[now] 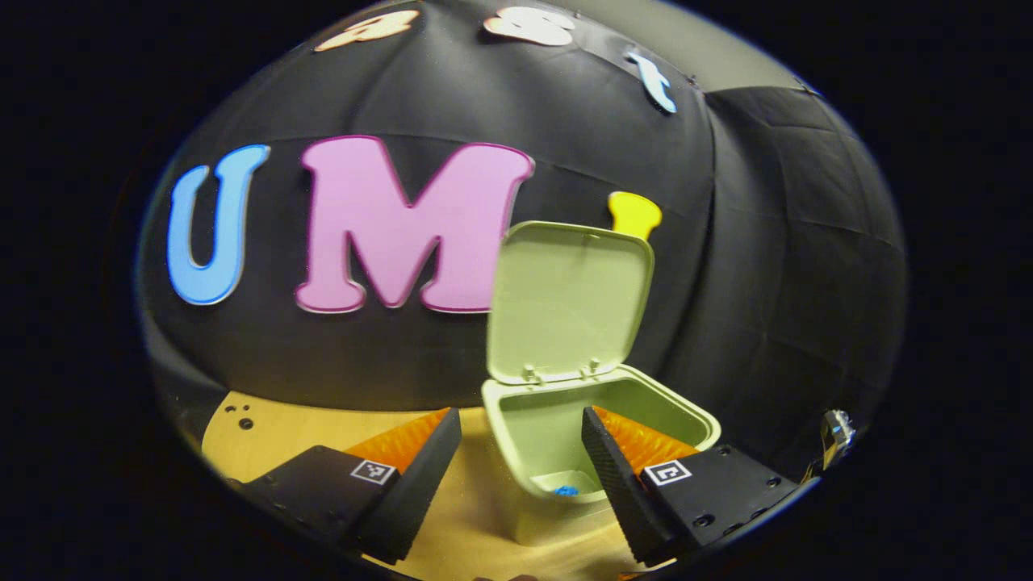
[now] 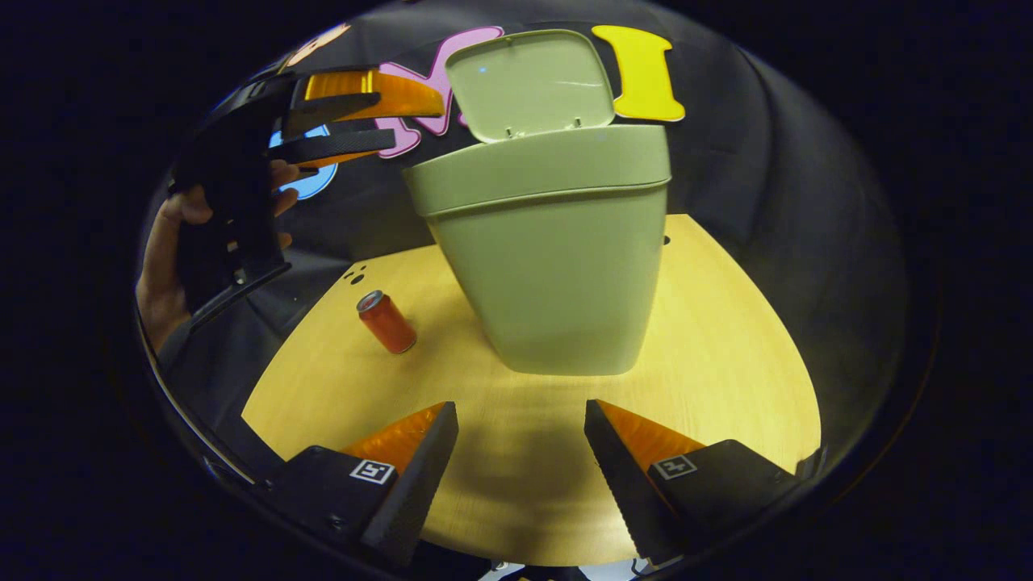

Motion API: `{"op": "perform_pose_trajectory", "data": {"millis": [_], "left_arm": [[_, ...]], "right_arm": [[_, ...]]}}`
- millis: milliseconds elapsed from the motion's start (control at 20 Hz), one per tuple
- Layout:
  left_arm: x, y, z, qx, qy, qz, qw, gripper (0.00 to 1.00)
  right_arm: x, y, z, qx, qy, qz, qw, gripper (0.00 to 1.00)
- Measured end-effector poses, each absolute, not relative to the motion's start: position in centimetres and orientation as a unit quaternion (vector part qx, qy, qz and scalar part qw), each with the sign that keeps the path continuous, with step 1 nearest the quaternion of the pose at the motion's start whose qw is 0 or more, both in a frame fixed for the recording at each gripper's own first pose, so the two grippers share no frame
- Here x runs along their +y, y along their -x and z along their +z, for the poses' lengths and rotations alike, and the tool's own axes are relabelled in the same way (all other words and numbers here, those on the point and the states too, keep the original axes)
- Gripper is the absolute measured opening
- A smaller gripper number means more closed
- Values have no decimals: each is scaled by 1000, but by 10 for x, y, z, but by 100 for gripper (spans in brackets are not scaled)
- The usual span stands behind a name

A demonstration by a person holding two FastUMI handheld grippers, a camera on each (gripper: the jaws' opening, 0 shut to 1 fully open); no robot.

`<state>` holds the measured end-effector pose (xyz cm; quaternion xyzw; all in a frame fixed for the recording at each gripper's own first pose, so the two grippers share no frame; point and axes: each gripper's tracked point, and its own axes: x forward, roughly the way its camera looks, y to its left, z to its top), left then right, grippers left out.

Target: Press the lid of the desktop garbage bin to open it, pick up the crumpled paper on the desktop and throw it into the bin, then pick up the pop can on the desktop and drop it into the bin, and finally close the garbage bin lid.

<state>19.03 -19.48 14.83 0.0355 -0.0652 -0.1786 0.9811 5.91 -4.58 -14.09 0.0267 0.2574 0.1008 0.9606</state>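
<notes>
We see the pop can (image 2: 386, 322) upright on the worktop (image 2: 726, 355), ahead-left of the right gripper (image 2: 520, 472), whose jaws are released. The left gripper (image 1: 520, 476), jaws also released and empty, hovers above the open bin (image 1: 601, 428); we judge the right nearer.

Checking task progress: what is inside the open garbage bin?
Left gripper view: the garbage bin, lid raised, holds something small and blue at the bottom. The near wall hides the rest of the floor.

Bin (image 2: 557, 266) stands mid-table (image 2: 726, 355), lid (image 2: 529, 81) up at its back. Can (image 2: 386, 322) stands left of it. My left gripper (image 2: 379, 121) hangs above the can's side; something small lies in the bin.
</notes>
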Motion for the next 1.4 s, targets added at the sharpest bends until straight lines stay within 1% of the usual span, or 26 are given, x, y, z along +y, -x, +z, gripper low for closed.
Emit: {"op": "perform_pose_trajectory", "data": {"millis": [200, 450, 650, 850, 1000, 1200, 1400], "left_arm": [[-101, -167, 132, -68, -41, -86, 993, 96], [-2, -128, 92, -38, -18, -5, 999, 96], [62, -91, 45, -6, 12, 52, 999, 96], [112, -55, -9, 42, 55, 96, 993, 96], [143, -39, -34, 61, 73, 124, 988, 96], [174, -17, -47, 61, 103, 153, 981, 96], [204, -1, -59, 69, 121, 187, 972, 96]], "right_arm": [[-16, -63, -148, 272, -17, 128, 954, 99], [34, -72, -150, 267, 20, 168, 949, 99], [77, -89, -153, 265, 35, 189, 945, 99], [115, -119, -152, 258, 51, 197, 944, 99], [142, -142, -154, 256, 70, 208, 942, 99], [174, -171, -159, 256, 99, 224, 935, 99], [200, -199, -166, 257, 117, 227, 932, 99]]}}
